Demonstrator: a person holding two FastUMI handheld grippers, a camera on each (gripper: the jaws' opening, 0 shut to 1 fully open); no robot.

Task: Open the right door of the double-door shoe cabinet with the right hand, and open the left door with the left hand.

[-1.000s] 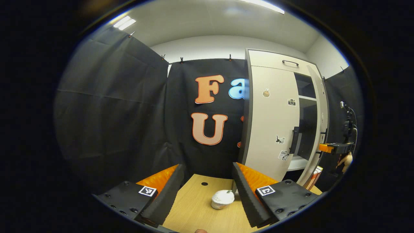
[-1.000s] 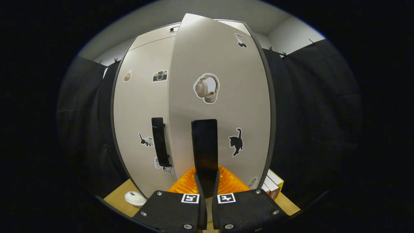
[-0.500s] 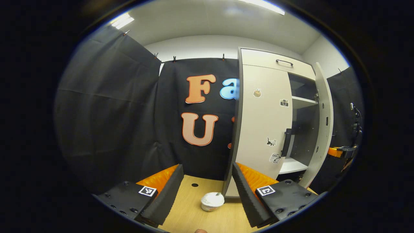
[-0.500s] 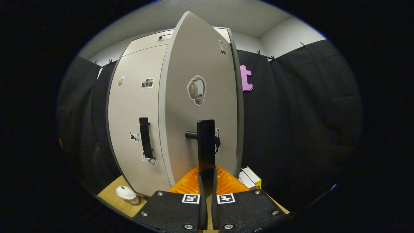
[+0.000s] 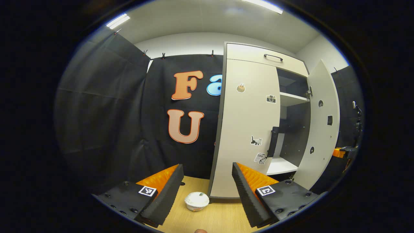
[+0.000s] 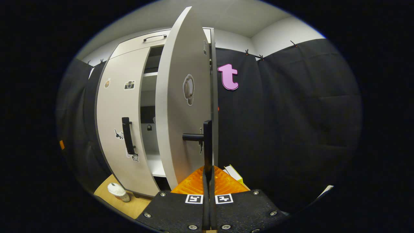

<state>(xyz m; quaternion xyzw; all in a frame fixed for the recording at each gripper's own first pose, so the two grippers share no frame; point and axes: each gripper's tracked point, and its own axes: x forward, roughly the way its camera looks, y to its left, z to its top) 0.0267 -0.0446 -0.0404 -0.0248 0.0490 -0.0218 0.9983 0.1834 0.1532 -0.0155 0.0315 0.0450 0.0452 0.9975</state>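
The one legible word is "Love", printed on a small speech-bubble sticker (image 5: 259, 157) low on the shut left door (image 5: 245, 129) of the shoe cabinet, beside its black handle (image 5: 274, 141). The square coded markers (image 6: 209, 198) on the gripper bodies carry patterns, no readable characters.

The right door (image 6: 181, 106) has swung wider — shelves (image 5: 292, 98) inside now show past its edge. The right gripper (image 6: 208, 181), clamped on the handle (image 6: 207, 145), has drawn back — the left gripper (image 5: 207, 191) has turned toward the cabinet (image 5: 249, 129).
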